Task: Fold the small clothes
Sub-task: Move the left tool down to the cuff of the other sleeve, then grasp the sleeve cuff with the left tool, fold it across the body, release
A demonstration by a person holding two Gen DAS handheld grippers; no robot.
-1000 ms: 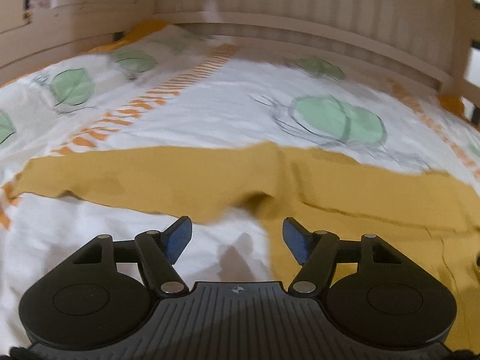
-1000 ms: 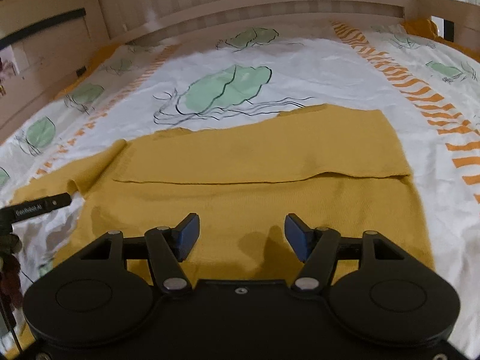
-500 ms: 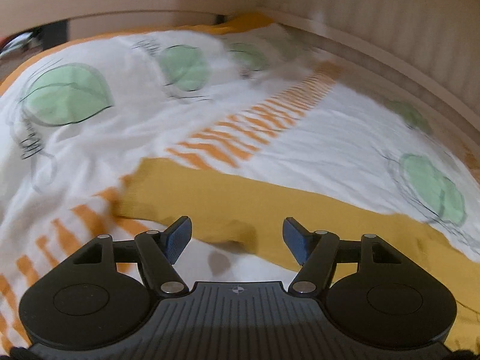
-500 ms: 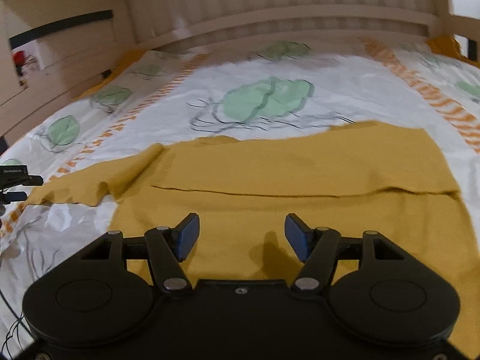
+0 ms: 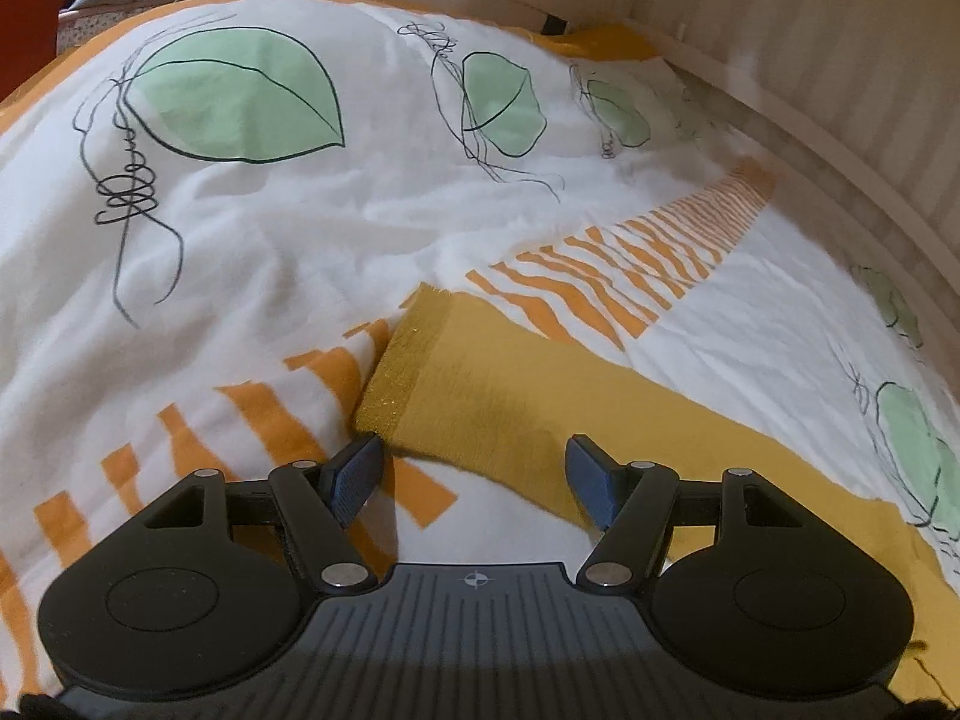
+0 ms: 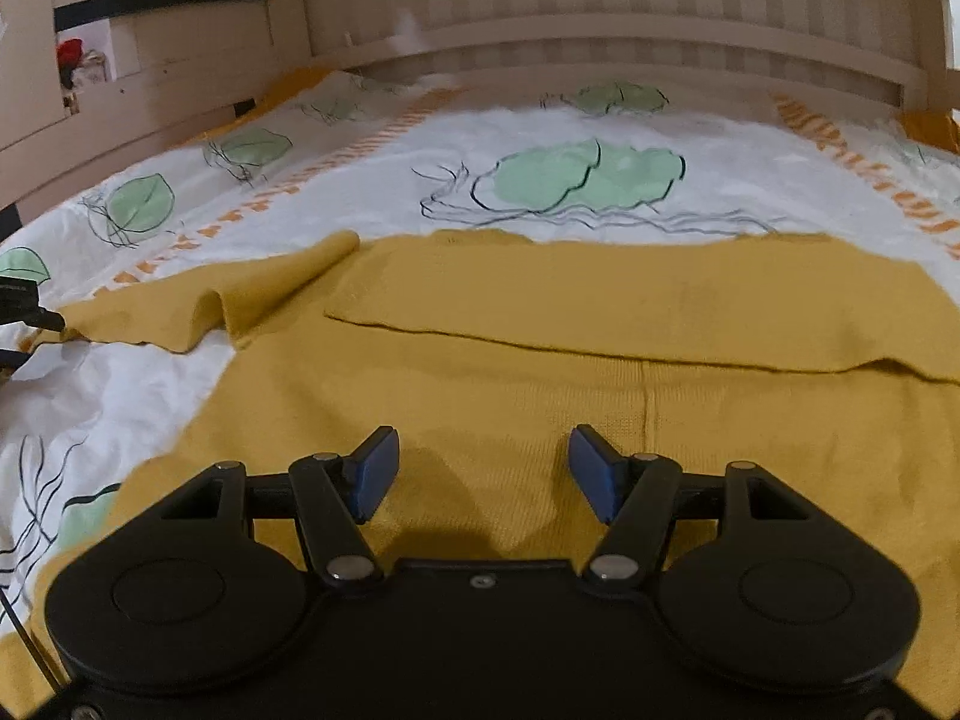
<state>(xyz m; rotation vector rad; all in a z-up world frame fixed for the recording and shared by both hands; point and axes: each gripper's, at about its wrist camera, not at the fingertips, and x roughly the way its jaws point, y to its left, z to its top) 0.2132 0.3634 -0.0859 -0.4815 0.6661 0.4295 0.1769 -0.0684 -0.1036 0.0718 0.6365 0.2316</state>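
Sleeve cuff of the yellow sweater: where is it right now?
Left wrist view: the cuff lies flat on the duvet, on its orange stripes, just ahead of the open left gripper, nearer its left finger.

The mustard-yellow knitted sweater (image 6: 600, 396) is matt cloth with a fine ribbed weave; its sleeve cuff (image 5: 408, 372) looks coarser and faintly glittery. The white bed cover printed with green leaves and orange stripes (image 5: 336, 228) is smooth, softly creased cotton-like cloth. The pale slatted bed frame (image 6: 600, 30) looks like matt painted wood. Both grippers, left (image 5: 474, 474) and right (image 6: 483, 468), are matt black plastic with shiny metal pivot pins, and their blue fingers (image 5: 591, 483) carry finely textured pads.
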